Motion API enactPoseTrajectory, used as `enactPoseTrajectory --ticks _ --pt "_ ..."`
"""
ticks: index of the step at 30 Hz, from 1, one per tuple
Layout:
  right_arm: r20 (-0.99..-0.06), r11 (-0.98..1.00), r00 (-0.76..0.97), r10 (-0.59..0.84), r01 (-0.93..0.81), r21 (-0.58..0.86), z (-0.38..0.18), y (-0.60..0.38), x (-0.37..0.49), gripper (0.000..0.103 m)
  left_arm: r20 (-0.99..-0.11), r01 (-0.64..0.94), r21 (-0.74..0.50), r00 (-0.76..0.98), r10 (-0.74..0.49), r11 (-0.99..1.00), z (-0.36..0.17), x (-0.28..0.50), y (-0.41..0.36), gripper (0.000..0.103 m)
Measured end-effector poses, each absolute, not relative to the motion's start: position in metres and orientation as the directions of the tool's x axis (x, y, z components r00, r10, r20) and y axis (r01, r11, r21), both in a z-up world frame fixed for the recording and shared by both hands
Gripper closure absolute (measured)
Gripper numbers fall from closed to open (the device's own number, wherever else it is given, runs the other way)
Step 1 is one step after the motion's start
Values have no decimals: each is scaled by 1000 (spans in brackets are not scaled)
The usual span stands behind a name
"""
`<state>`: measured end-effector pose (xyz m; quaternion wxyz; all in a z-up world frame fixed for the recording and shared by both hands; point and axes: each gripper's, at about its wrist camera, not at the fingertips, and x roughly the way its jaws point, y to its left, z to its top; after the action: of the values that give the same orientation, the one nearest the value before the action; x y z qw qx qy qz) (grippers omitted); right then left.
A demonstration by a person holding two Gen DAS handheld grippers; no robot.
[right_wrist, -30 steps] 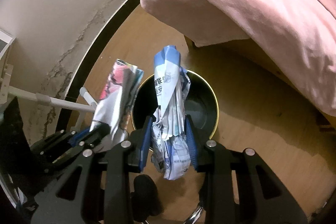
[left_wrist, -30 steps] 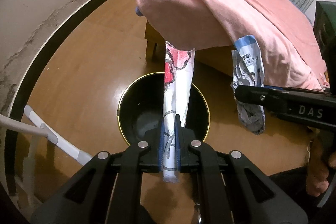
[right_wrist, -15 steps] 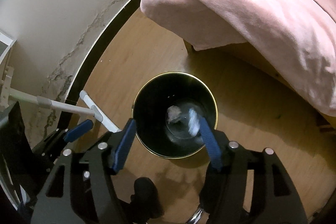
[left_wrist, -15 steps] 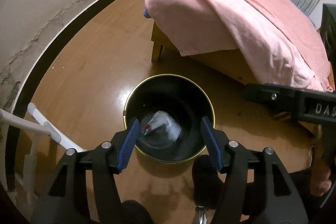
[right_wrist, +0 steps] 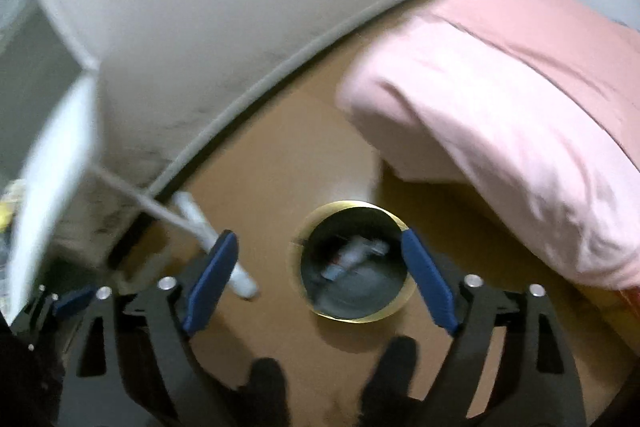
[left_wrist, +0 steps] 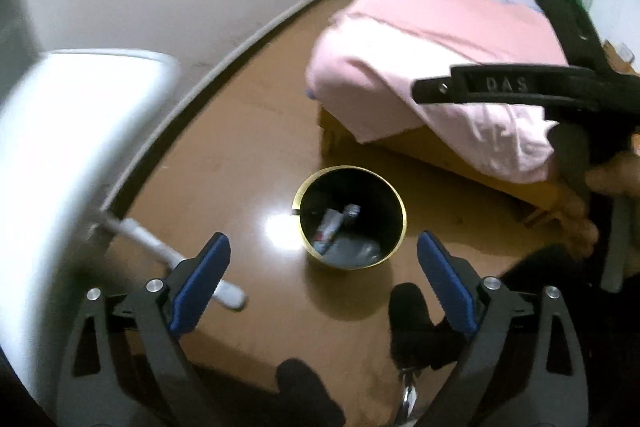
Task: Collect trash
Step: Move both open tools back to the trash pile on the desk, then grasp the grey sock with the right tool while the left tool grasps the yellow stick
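Observation:
A black bin with a gold rim [left_wrist: 403,215] stands on the wooden floor below both grippers. Inside it lie a red-and-white wrapper [left_wrist: 330,229] and a crumpled blue-and-white packet [left_wrist: 352,211]; in the right wrist view they are a pale blur [right_wrist: 352,255] in the bin [right_wrist: 352,319]. My left gripper [left_wrist: 320,241] hangs high above the bin, its jaws opening wide with nothing between them. My right gripper [right_wrist: 319,234] is likewise above the bin, jaws opening and empty. Its black side bar [left_wrist: 500,87] crosses the upper right of the left wrist view.
A bed under a pink blanket [left_wrist: 420,47] [right_wrist: 520,107] stands just behind the bin. A white tube leg [left_wrist: 160,251] [right_wrist: 208,239] and a white panel [left_wrist: 60,147] are at the left by the wall. A person's hand [left_wrist: 580,219] shows at the right.
Both grippers opened and let go of their wrappers, which dropped into the bin. Both then rose away, so the bin looks smaller and farther off.

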<state>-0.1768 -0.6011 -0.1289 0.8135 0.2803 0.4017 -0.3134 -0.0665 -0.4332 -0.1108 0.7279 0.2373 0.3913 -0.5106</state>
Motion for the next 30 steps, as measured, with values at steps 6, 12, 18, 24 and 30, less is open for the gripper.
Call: enactPoseTrajectory --ticks 6,12,18,24,30 --pt "-744 816 649 -161 511 270 -58 -500 -95 19 -735 819 20 401 -546 574 -47 -12 -298 9" --pt "-706 948 705 56 184 259 -29 -361 1 19 -729 551 0 572 -377 834 -31 63 -134 9" --pt "-731 968 639 241 -109 224 -32 -226 79 19 -740 254 -58 638 -212 965 -43 90 11 9" --pt "-774 960 570 276 -198 196 -54 -153 138 19 -748 137 -77 647 -147 988 -55 81 93 9" --pt "-812 965 523 260 -178 195 -76 -134 178 34 -759 111 -82 637 -134 990 -67 80 117 9"
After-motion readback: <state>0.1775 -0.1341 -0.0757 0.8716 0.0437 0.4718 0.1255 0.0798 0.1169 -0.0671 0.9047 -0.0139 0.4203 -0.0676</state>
